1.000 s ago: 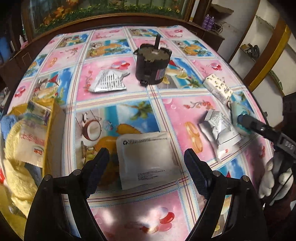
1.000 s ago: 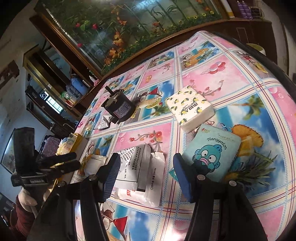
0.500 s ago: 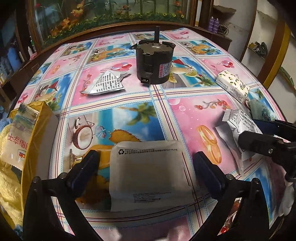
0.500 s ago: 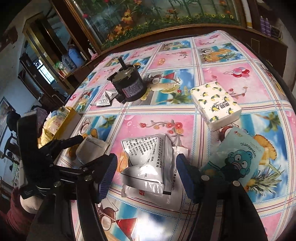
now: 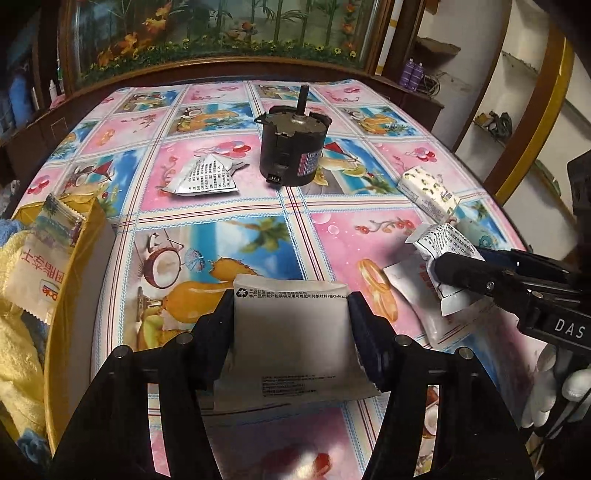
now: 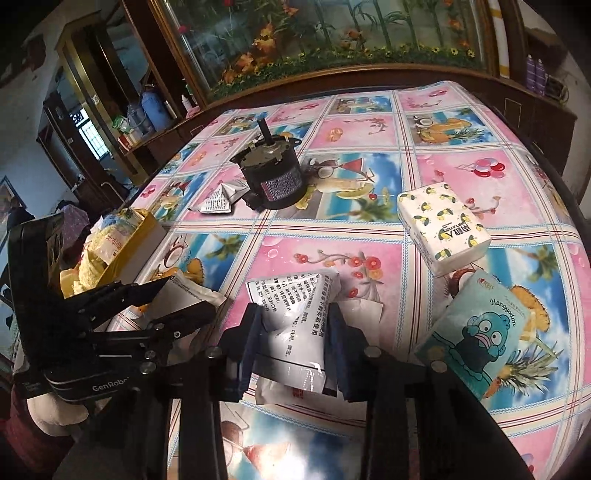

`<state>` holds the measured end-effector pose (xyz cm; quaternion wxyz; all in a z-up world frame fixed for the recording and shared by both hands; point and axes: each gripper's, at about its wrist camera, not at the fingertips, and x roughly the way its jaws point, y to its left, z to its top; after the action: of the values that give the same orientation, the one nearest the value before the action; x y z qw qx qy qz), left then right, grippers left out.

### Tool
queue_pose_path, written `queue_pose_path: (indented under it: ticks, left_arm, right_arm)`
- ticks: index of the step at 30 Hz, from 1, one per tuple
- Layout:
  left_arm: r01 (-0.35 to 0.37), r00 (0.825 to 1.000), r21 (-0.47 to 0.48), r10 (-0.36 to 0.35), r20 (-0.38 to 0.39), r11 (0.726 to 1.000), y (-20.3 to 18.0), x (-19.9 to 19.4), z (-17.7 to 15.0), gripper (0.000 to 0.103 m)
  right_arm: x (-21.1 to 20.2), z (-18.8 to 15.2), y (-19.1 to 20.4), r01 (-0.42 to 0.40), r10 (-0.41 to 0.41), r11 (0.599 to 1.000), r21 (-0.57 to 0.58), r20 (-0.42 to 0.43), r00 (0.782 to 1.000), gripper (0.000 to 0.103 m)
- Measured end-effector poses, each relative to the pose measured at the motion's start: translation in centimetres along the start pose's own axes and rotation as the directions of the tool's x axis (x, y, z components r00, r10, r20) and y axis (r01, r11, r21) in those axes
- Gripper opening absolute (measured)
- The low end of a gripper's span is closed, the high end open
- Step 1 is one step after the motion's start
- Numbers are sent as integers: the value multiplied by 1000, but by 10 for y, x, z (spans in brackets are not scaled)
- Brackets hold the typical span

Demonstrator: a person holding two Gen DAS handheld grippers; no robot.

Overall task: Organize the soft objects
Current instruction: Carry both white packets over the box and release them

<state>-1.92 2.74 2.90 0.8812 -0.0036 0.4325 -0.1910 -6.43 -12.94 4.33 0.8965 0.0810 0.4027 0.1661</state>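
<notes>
2 grippers are clamped: left gripper (image 5: 291, 321) on a white pouch (image 5: 291, 332), right gripper (image 6: 293, 336) on a printed pouch (image 6: 295, 314), with the yellow box (image 5: 79, 280) at far left, nearer the left one.

A black electric motor (image 5: 291, 147) with an upright shaft stands on the cartoon-print tablecloth (image 5: 332, 236); an aquarium (image 6: 332, 33) rises behind the table

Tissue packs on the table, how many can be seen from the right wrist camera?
2. The lemon-print pack lies at the right of the table; the teal cartoon pack lies nearer the camera. The yellow box may hide more.
</notes>
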Motion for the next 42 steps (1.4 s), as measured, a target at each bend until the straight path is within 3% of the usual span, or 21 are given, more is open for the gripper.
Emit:
queue_pose_path:
  ticks: [4, 8, 15, 22, 29, 35, 39, 42]
  left_arm:
    - [62, 996, -60, -58, 68, 996, 9, -39, -4, 60]
    - [85, 986, -117, -66, 153, 990, 28, -89, -10, 60]
    - [-41, 970, -230, 94, 226, 972, 95, -150, -24, 60]
    - [-181, 949, -321, 250, 190, 930, 167, -159, -34, 60]
    - [-254, 933, -409, 334, 135, 876, 229, -147, -47, 61]
    - [-232, 950, -454, 301, 84, 860, 261, -130, -54, 65]
    - [-155, 960, -504, 249, 126, 850, 267, -140, -60, 68]
    - [-147, 953, -519, 262, 154, 842, 264, -154, -62, 69]
  right_arm:
    - [-15, 5, 8, -31, 31, 1000, -2, 34, 999, 35]
    - [-24, 9, 23, -74, 75, 997, -22, 43, 996, 35]
    - [-20, 13, 66, -183, 184, 981, -61, 13, 983, 35]
    - [-3, 20, 129, -264, 261, 953, -150, -38, 965, 35]
    - [26, 22, 191, -303, 283, 922, -239, -116, 952, 36]
    - [63, 23, 236, -306, 257, 901, -306, -192, 947, 37]
    - [89, 19, 252, -270, 201, 904, -333, -226, 953, 41]
    - [106, 18, 250, -250, 172, 918, -308, -258, 951, 47]
